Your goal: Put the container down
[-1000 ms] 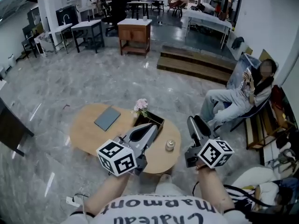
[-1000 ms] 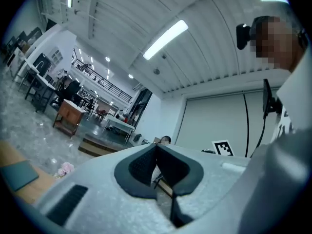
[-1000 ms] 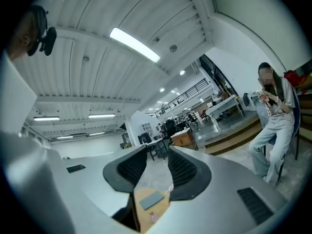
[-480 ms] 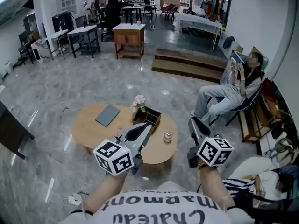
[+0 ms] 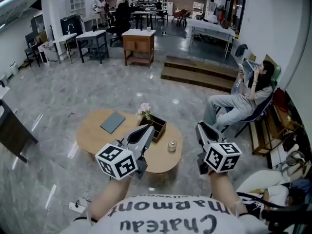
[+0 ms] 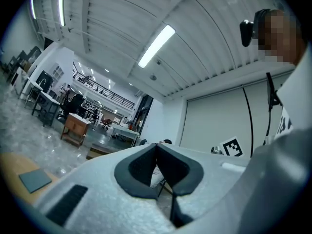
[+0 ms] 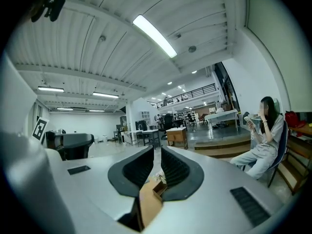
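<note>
Both sets of jaws are closed and empty, the left gripper point(image 5: 147, 129) over the near part of the round table point(image 5: 92, 133), the right gripper point(image 5: 201, 127) off its right side, while the small container point(image 5: 171, 146) stands on the table near its right edge, just beside the dark box point(image 5: 156, 127).

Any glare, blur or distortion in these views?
Head view: sharp, fisheye bending, light streaks on glossy floor. Left gripper view: dark vignetted corners, ceiling strip light blown out. Right gripper view: same vignette, strip light clipped too.
</note>
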### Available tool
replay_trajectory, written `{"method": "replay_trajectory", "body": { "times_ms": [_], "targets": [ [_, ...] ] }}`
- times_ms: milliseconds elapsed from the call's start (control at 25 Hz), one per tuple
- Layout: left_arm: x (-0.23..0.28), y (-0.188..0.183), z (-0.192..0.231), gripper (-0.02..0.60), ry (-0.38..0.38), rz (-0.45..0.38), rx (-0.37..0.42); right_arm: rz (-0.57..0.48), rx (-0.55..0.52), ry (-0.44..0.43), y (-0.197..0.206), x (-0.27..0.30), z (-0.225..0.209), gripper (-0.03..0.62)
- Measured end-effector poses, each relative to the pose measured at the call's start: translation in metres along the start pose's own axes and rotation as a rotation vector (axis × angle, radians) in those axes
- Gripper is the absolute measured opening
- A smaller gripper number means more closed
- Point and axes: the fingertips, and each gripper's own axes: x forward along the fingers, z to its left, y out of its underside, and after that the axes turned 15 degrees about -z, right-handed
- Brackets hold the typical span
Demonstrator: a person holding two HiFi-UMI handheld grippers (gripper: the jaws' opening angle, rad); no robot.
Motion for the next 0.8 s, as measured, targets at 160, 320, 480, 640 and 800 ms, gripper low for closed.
{"method": "replay_trajectory", "body": {
  "times_ms": [160, 320, 480, 640, 800],
  "targets": [
    [0.007, 0.005, -0.012, 0.014, -0.004, 0.003, -0.011, 0.005, 0.0, 0.007, -0.007, -0.007, -0.015, 0.054],
    [0.008, 0.009, -0.021, 0.015, -0.011, 0.002, -0.007, 0.018, -0.002, 0.008, -0.005, -0.015, -0.027, 0.054],
    [0.008, 0.016, -0.024, 0.014, -0.025, 0.009, -0.007, 0.024, -0.002, 0.01, -0.005, -0.026, -0.033, 0.054],
    [0.012, 0.022, -0.028, 0.015, -0.023, 0.014, -0.009, 0.04, -0.005, 0.019, -0.001, -0.032, -0.042, 0.054],
    [0.016, 0.025, -0.029, 0.015, -0.026, 0.021, -0.009, 0.056, -0.003, 0.029, 0.002, -0.034, -0.048, 0.054]
  ]
}}
